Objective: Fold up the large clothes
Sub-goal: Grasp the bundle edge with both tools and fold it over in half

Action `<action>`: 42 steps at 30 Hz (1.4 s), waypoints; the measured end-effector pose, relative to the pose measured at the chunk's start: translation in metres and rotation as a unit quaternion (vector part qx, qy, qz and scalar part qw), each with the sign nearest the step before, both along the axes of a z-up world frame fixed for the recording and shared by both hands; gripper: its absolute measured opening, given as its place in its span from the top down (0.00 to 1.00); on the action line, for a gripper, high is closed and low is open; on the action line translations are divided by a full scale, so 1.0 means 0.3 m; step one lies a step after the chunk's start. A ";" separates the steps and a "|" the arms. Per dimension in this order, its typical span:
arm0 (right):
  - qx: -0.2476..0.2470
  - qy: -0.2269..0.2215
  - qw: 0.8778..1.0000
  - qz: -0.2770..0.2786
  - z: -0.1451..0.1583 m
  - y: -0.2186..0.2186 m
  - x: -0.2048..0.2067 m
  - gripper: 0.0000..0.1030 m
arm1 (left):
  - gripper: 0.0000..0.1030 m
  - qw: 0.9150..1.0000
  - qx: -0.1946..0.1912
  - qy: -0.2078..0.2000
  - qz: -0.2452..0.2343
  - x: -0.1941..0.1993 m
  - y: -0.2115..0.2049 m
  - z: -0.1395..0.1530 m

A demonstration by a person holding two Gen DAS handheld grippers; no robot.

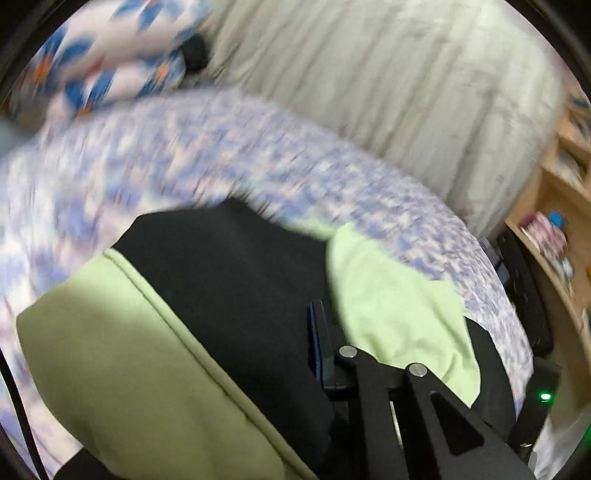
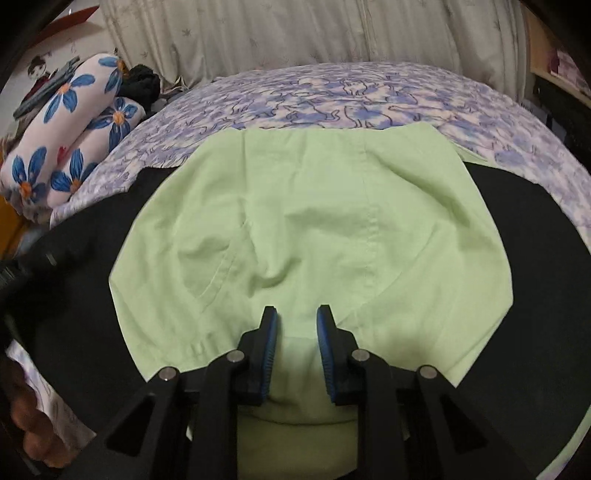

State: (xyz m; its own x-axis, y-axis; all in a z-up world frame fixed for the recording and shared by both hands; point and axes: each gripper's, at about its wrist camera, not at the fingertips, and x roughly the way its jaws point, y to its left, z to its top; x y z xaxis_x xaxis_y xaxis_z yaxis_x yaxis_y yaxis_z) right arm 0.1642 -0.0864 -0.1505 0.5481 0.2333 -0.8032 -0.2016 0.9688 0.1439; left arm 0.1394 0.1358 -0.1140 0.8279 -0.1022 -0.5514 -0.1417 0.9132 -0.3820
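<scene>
A light green garment (image 2: 306, 221) lies on a black mat (image 2: 546, 258) on the bed. In the right wrist view my right gripper (image 2: 297, 332) is open, its blue-padded fingers (image 2: 271, 347) just above the garment's near part, holding nothing. In the blurred left wrist view the green garment (image 1: 110, 362) lies at lower left on the black mat (image 1: 236, 280), and a fold of it (image 1: 399, 306) is draped over my left gripper. One left finger (image 1: 319, 343) shows; the other is hidden under the cloth, so the jaw state is unclear.
The bed has a blue-and-white patterned sheet (image 2: 351, 96). Flowered rolled bedding (image 2: 70, 136) lies at the far left. A pale curtain (image 2: 295, 33) hangs behind the bed. Wooden shelves (image 1: 561, 206) stand at the right.
</scene>
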 end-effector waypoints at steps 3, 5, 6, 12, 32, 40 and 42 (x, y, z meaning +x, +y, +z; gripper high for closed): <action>0.033 0.009 0.999 -0.007 -0.002 -0.037 -0.017 0.78 | 0.92 0.995 0.074 -0.054 -0.046 -0.025 -0.143 0.122; 0.066 0.018 0.998 -0.014 -0.005 -0.075 -0.035 0.79 | 0.92 0.988 0.108 -0.079 -0.080 -0.030 -0.245 0.179; 0.082 0.024 0.996 -0.018 -0.006 -0.091 -0.041 0.79 | 0.92 0.985 0.115 -0.085 -0.093 -0.036 -0.276 0.199; 0.205 0.055 0.976 -0.037 0.023 -0.238 -0.136 0.79 | 0.92 0.966 0.160 -0.098 -0.177 -0.025 -0.540 0.280; 0.196 0.001 0.935 -0.295 0.096 -1.006 -0.426 0.79 | 0.29 0.860 0.330 0.029 -0.388 -0.168 -1.185 -0.052; 0.223 -0.010 0.940 -0.258 0.135 -0.973 -0.400 0.72 | 0.18 0.888 0.267 0.002 -0.374 -0.274 -0.985 0.095; 0.224 -0.018 0.941 -0.253 0.164 -0.970 -0.406 0.72 | 0.18 0.897 0.264 0.000 -0.355 -0.285 -0.943 0.122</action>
